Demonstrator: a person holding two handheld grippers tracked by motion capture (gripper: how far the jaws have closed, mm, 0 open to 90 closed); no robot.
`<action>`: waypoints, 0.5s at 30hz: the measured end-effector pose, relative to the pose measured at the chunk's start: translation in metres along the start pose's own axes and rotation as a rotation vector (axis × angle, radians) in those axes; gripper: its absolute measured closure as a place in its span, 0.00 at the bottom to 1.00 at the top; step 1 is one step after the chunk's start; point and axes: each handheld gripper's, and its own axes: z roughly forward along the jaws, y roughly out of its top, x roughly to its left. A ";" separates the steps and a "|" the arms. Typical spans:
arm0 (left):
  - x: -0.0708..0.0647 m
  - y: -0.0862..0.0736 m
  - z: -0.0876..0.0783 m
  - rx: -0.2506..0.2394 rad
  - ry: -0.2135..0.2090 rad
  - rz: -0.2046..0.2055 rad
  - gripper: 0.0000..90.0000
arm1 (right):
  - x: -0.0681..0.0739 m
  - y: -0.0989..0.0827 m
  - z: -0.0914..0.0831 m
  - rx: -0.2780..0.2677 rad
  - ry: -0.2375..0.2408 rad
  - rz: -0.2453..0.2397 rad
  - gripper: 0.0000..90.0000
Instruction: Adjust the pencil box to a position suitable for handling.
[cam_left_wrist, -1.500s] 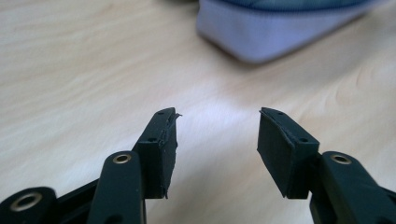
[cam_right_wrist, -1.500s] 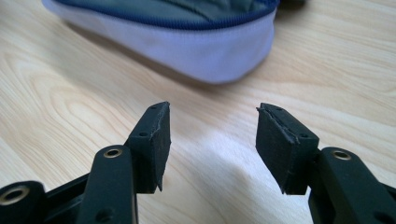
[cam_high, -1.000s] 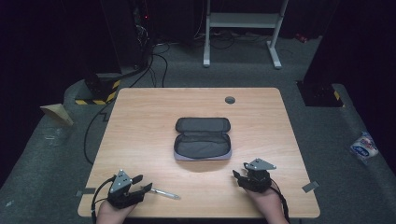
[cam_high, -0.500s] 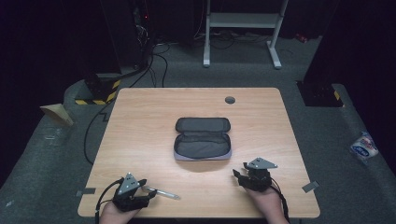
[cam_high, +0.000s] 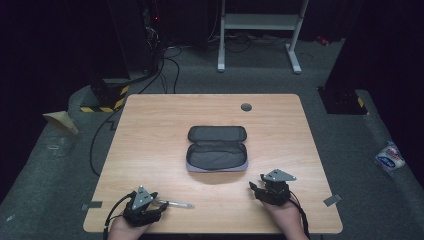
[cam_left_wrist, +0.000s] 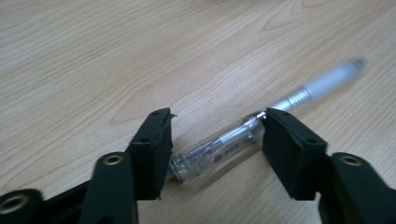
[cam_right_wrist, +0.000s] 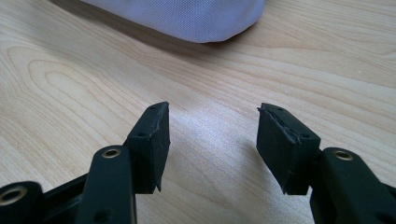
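Observation:
A pen (cam_left_wrist: 219, 147) with a clear barrel and a silver grip lies flat on the wooden table (cam_high: 150, 140) near its front left edge. My left gripper (cam_left_wrist: 215, 126) is open, its jaws standing either side of the pen's back end. From above, the left gripper (cam_high: 155, 203) sits at the pen's (cam_high: 176, 204) left end. An open grey pencil case (cam_high: 217, 148) lies at the table's middle. My right gripper (cam_high: 255, 189) rests at the front right, open and holding nothing, pointing towards the case. The right gripper (cam_right_wrist: 212, 123) has the case's pale edge (cam_right_wrist: 187, 14) ahead of it.
A dark round grommet (cam_high: 246, 107) sits in the table top at the back. Black cables (cam_high: 165, 70) run over the floor behind the table, near a white metal stand (cam_high: 260, 22). A white packet (cam_high: 389, 156) lies on the floor to the right.
My left gripper has slid a little to the right and towards the table's near edge, closing in on the pen's end. The pen, the case and the right gripper have stayed put.

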 end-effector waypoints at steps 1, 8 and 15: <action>0.000 0.000 0.000 0.000 0.000 0.000 0.51 | 0.000 0.000 0.000 0.000 0.000 0.000 0.49; 0.004 -0.001 -0.001 -0.004 0.027 -0.016 0.55 | 0.001 0.000 0.000 0.002 0.000 -0.001 0.49; 0.006 -0.001 -0.001 -0.008 0.036 -0.028 0.61 | 0.001 0.000 0.001 0.004 -0.001 0.000 0.49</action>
